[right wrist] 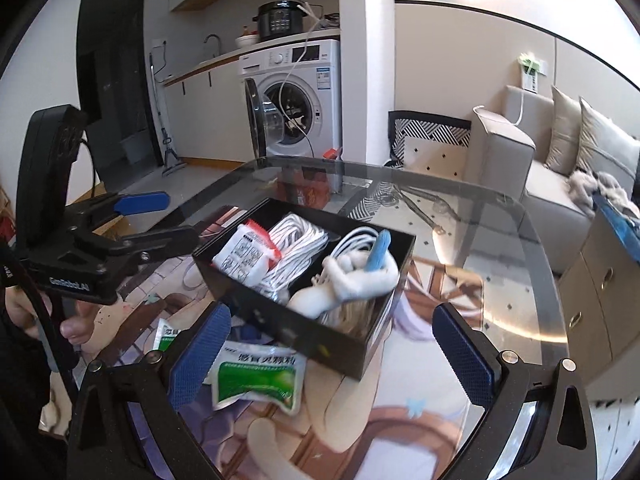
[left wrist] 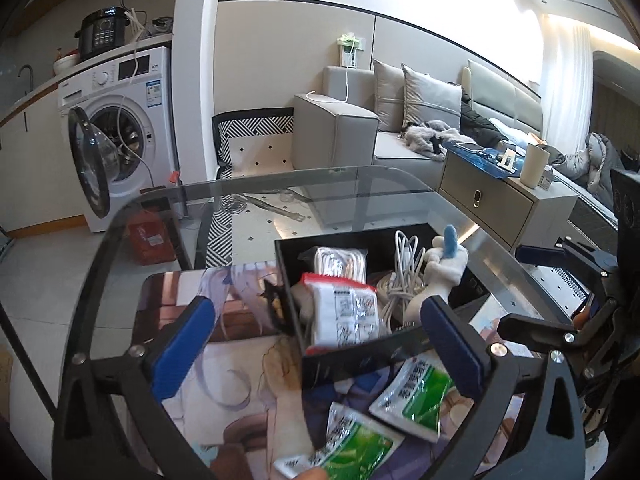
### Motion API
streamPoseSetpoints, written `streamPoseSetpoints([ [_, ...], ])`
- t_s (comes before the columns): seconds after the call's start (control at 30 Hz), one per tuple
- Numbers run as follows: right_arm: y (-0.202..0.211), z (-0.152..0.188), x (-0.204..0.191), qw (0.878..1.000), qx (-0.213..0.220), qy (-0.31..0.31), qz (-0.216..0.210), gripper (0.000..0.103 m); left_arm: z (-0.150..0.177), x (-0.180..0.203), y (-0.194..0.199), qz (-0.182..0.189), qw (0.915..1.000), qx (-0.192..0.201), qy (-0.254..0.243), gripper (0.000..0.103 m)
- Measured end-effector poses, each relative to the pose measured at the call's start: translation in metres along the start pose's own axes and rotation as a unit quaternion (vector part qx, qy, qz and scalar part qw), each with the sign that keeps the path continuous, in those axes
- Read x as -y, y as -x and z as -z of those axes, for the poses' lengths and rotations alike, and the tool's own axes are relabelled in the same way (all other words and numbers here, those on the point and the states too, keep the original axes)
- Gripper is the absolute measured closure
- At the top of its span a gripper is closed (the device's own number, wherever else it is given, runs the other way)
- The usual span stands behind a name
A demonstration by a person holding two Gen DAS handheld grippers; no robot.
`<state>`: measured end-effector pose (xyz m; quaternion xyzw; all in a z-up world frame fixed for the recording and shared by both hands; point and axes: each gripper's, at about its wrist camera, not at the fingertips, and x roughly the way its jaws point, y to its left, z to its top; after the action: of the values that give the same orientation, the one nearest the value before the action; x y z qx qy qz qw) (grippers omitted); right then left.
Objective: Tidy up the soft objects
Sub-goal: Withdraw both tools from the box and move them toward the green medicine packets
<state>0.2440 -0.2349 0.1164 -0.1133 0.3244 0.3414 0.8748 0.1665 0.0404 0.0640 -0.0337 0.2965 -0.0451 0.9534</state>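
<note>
Nearest to me, right under my left gripper [left wrist: 316, 356], two green sachets [left wrist: 416, 394] lie flat on the printed mat [left wrist: 240, 380] that covers the glass tabletop [left wrist: 360, 192]. My left jaws stand wide and hold nothing; the sachets sit between and just below them, closer to the right-hand pad. From my right gripper [right wrist: 332, 356], also wide and empty, the nearer green sachet [right wrist: 256, 376] lies low and toward the left pad, its long axis running roughly across the gap, with the second one partly hidden behind that pad. I judge either hand could reach, but the left is squarely over both.

Just beyond them the black box [right wrist: 348, 344] stands on the mat, already carrying a red-edged white packet [right wrist: 244, 252], coiled white cables [right wrist: 296, 240] and a white plush toy [right wrist: 352, 280]. Dropping a sachet in means lifting it forward over the near wall.
</note>
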Motion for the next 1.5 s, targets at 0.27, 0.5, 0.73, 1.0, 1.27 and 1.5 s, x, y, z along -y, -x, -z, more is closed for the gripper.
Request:
streamPoseSetpoints([
  [0.27,0.012,0.015,-0.012,1.0,-0.006,-0.024,-0.006,0.001,0.015,-0.005,0.019,-0.014,0.9999,-0.002,-0.001,0.0],
  [0.5,0.013,0.019,-0.018,1.0,-0.009,-0.029,-0.004,0.001,0.03,-0.002,0.024,-0.023,0.9995,-0.011,-0.018,0.0],
  [0.73,0.008,0.028,-0.021,0.999,-0.017,-0.038,-0.005,0.001,0.041,-0.006,0.023,-0.02,0.9995,-0.023,-0.009,0.0],
  [1.0,-0.007,0.041,-0.027,0.999,-0.041,-0.03,-0.005,0.001,0.055,-0.004,0.016,-0.016,0.999,-0.041,-0.008,0.0],
  [1.27,-0.018,0.048,-0.029,0.998,-0.054,-0.036,-0.014,0.001,0.064,-0.004,0.008,-0.01,0.9982,-0.059,-0.011,0.0],
  [1.5,-0.028,0.052,-0.03,0.997,-0.069,-0.039,-0.018,0.001,0.069,-0.005,-0.001,-0.009,0.997,-0.077,-0.012,0.0],
])
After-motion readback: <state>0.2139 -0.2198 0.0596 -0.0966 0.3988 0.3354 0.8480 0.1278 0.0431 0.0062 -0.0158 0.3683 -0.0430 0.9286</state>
